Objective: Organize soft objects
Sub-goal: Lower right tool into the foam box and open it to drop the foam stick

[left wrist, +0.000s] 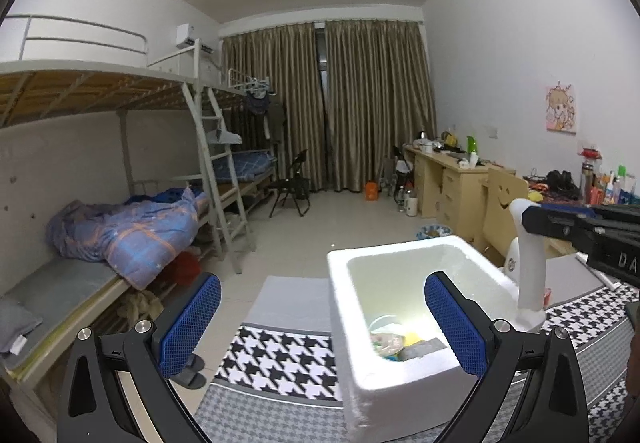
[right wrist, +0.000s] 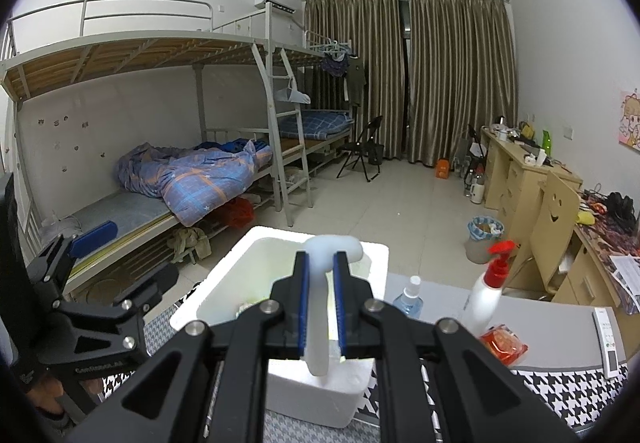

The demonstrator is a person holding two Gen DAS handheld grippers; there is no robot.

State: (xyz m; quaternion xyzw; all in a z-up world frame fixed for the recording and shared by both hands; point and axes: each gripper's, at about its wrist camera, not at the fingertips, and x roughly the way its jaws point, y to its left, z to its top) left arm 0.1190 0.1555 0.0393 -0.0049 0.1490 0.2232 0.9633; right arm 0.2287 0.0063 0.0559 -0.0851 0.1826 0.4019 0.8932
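Note:
A white foam box (left wrist: 400,245) stands on the houndstooth-covered table, with several small items (left wrist: 394,341) at its bottom. My left gripper (left wrist: 322,279) is open, its blue pads on either side of the box's near left part, and nothing is between them. My right gripper (right wrist: 320,259) is shut on a long white soft piece with a bent top (right wrist: 318,323). It holds the piece upright over the box (right wrist: 280,235). In the left wrist view the white piece (left wrist: 530,263) hangs at the box's right rim, with the right gripper's black fingers (left wrist: 552,225) clamped on it.
On the table right of the box stand a red-topped spray bottle (right wrist: 490,291), a small clear bottle (right wrist: 410,297), a red packet (right wrist: 504,343) and a remote (right wrist: 608,339). A bunk bed (right wrist: 180,179) lines the left wall. Desks, a wooden chair (right wrist: 552,211) and a bin (right wrist: 484,239) line the right.

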